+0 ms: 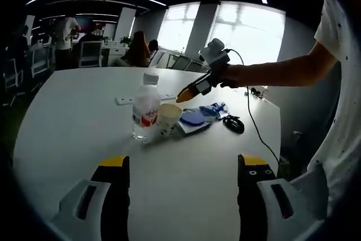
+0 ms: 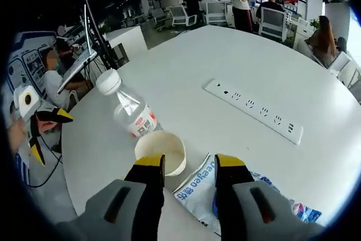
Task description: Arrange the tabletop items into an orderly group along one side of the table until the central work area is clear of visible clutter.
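A clear water bottle (image 1: 146, 108) with a white cap and red label stands on the white table (image 1: 79, 128), touching a paper cup (image 1: 169, 118). Right of the cup lies a blue packet (image 1: 195, 117). My right gripper (image 1: 184, 97), held in a person's hand, hovers just above the cup and packet. In the right gripper view its jaws (image 2: 189, 162) stand apart with nothing between them, over the cup (image 2: 161, 150) and packet (image 2: 197, 187), with the bottle (image 2: 130, 111) just beyond. My left gripper (image 1: 183, 162) is wide open near the table's edge, short of the group.
A white power strip (image 2: 254, 108) lies beyond the cup. A black corded object (image 1: 233, 123) sits right of the packet. The left gripper (image 2: 42, 131) shows past the table's edge. Office chairs, desks and people fill the background.
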Action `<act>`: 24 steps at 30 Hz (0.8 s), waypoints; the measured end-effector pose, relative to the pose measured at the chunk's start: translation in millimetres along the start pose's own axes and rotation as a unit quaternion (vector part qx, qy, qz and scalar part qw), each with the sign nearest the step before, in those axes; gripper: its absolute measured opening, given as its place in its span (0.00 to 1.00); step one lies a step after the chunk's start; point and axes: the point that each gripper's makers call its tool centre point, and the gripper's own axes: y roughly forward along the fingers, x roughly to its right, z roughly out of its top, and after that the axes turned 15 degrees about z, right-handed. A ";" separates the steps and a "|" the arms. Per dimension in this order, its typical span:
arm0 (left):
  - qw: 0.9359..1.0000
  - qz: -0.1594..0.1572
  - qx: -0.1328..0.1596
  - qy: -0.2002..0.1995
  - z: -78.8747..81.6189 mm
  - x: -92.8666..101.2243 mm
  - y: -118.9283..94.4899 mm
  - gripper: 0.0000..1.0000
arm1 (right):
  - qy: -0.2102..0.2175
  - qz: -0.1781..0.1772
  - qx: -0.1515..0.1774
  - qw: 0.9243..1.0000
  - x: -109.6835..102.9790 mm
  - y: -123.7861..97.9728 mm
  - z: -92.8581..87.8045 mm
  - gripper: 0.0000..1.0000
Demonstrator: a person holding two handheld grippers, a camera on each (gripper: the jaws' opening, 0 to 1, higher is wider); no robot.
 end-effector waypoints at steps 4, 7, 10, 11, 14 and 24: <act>1.000 0.000 -0.008 0.017 -2.1 4.6 2.3 0.80 | 0.005 0.002 0.005 1.000 -4.7 -8.0 -5.9 0.40; 1.000 -0.001 -0.009 0.017 -1.4 6.9 3.5 0.81 | 0.009 0.001 0.017 1.000 -9.9 -17.0 -9.7 0.44; 1.000 0.000 -0.007 0.013 2.0 9.0 4.5 0.82 | 0.010 -0.001 0.029 1.000 -14.0 -26.9 -12.0 0.46; 1.000 0.000 -0.007 0.016 3.4 10.5 4.7 0.82 | 0.011 -0.002 0.030 0.999 -15.0 -30.6 -13.9 0.46; 1.000 -0.001 -0.008 0.021 6.1 13.8 6.3 0.83 | 0.015 -0.005 0.043 0.999 -16.6 -41.5 -16.6 0.49; 0.999 -0.001 -0.014 0.030 10.7 24.4 10.6 0.84 | 0.025 -0.013 0.076 0.997 -17.5 -78.4 -34.6 0.58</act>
